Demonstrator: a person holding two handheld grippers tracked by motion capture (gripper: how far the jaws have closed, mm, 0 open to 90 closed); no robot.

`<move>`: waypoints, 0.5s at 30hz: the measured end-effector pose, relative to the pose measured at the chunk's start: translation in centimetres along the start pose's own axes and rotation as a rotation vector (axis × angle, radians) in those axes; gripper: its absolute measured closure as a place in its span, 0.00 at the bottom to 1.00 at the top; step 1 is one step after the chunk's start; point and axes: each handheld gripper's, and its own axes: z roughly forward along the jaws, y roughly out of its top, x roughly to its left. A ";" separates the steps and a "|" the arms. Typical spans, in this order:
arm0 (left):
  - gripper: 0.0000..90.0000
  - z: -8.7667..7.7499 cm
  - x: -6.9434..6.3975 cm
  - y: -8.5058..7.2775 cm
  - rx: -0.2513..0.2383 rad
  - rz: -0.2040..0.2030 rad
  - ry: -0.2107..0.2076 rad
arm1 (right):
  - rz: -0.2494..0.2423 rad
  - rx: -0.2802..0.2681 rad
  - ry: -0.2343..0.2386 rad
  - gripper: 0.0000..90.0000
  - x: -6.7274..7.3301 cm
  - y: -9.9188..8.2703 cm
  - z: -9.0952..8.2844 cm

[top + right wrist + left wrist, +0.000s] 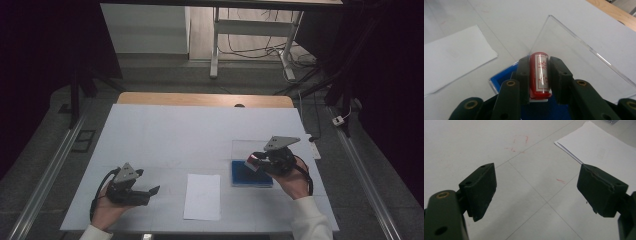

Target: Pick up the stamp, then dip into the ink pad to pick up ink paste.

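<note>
White covering lies over the table [150,135] where we work. Our right hand-held gripper [539,75] is clamped on a red stamp [539,72], whose long axis runs along the jaws, just above the blue ink pad [245,176] with its clear lid [574,60] open. The sheet of paper [202,196] lies at about 8 o'clock from it, nearer to this hand. Our left hand-held gripper [536,192] stands apart, holding nothing.

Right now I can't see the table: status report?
Right gripper shut on red stamp, above blue tray. Left gripper open, empty. Paper between them, nothing in the way.
</note>
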 end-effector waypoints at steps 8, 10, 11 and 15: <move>0.18 0.1 0.0 0.0 0.008 -0.002 -0.001 | -0.005 -0.036 -0.002 0.78 0.5 0.8 -1.2; 0.18 0.0 0.0 -0.1 0.006 -0.002 0.001 | -0.010 -0.030 -0.008 0.78 0.7 0.9 -1.2; 0.19 0.0 0.0 -0.1 0.006 -0.001 0.000 | -0.010 -0.024 -0.011 0.78 0.7 0.9 -1.1; 0.19 -0.1 0.0 -0.1 0.005 0.000 0.001 | -0.015 -0.001 -0.028 0.78 0.9 1.1 -0.7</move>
